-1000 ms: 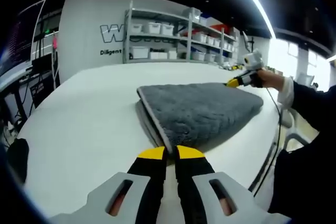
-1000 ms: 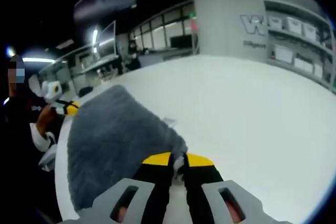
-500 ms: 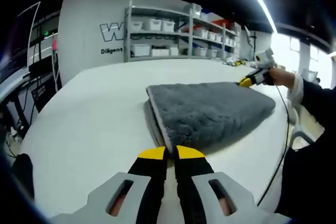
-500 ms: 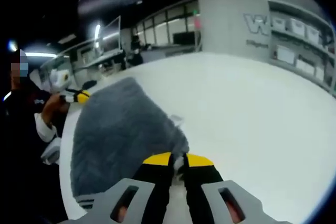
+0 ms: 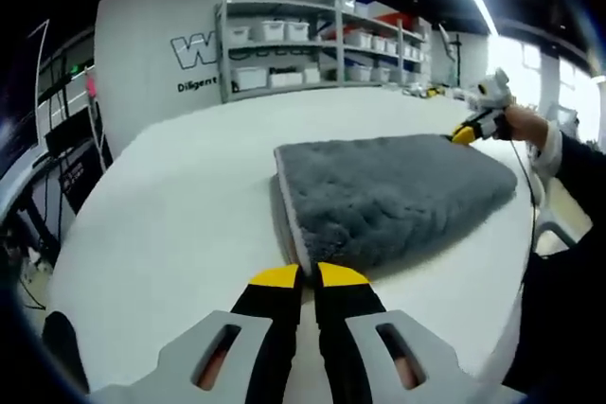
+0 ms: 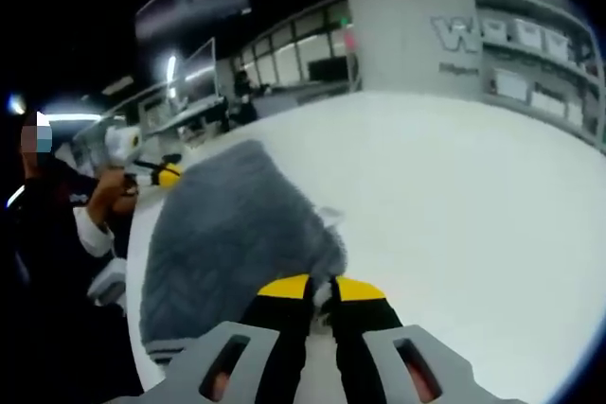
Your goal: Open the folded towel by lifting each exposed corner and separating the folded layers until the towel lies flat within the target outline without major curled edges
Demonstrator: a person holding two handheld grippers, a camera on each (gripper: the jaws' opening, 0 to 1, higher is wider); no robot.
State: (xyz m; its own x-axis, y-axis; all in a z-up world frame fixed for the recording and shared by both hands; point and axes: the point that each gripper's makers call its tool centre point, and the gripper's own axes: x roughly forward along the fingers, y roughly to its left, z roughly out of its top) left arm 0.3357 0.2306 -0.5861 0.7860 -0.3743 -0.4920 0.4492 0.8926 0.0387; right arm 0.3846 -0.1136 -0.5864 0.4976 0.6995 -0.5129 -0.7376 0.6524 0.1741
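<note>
The grey plush towel point(image 5: 388, 191) lies folded on the white table point(image 5: 161, 234), its top layer raised a little over the layer beneath. My left gripper point(image 5: 309, 276) is shut on the towel's near corner, where its pale hem runs down to the yellow tips. The right gripper point(image 5: 471, 131) holds the far right corner, in a person's hand. In the right gripper view the towel point(image 6: 227, 243) stretches away to the left. My right gripper point(image 6: 320, 288) is shut on its corner, with a bit of white hem between the tips. The left gripper point(image 6: 166, 174) grips the far end.
Shelves with white bins point(image 5: 284, 54) and a lettered wall point(image 5: 199, 49) stand behind the table. Desks with monitors point(image 6: 189, 73) are off to one side. The person's dark sleeve point(image 5: 578, 177) is by the table's right edge. Bare white tabletop point(image 6: 454, 196) spreads right of the towel.
Both views have shifted with the hands. The towel's held layer looks drawn slightly wider and flatter, and the right gripper sits further from the left gripper. Both stay shut on their corners.
</note>
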